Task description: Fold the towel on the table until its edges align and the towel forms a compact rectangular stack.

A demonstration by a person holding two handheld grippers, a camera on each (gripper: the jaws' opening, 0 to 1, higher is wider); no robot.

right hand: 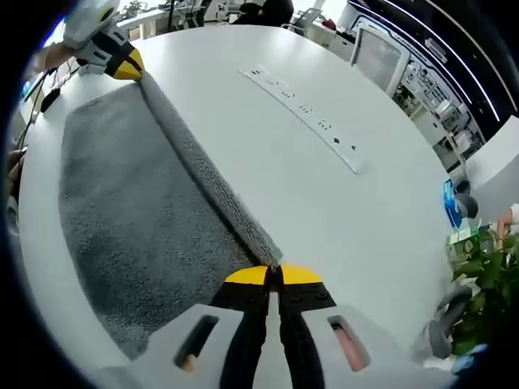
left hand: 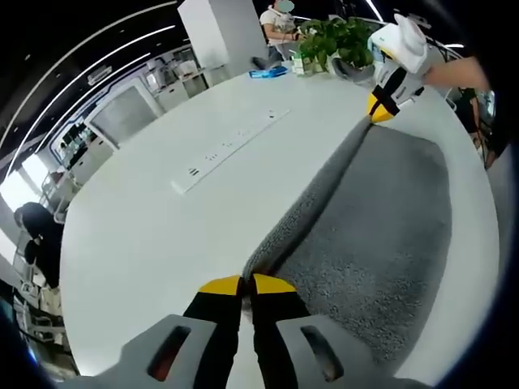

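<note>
The grey towel (left hand: 381,219) lies flat on the white worktop (left hand: 162,235), one long edge lifted into a taut ridge between the two grippers. The left gripper (left hand: 247,284) has its fingers closed on one end of that edge, and the right gripper (right hand: 273,275) pinches the other end. A power strip (right hand: 304,113) lies on the worktop beside the towel, with a potted plant (left hand: 345,40) at the far rim.

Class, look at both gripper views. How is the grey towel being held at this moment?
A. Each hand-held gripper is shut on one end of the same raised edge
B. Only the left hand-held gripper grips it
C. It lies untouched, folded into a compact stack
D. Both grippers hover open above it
A: the left hand-held gripper and right hand-held gripper are each shut on opposite ends of the grey fluffy towel's lifted edge above the white round table.
</note>
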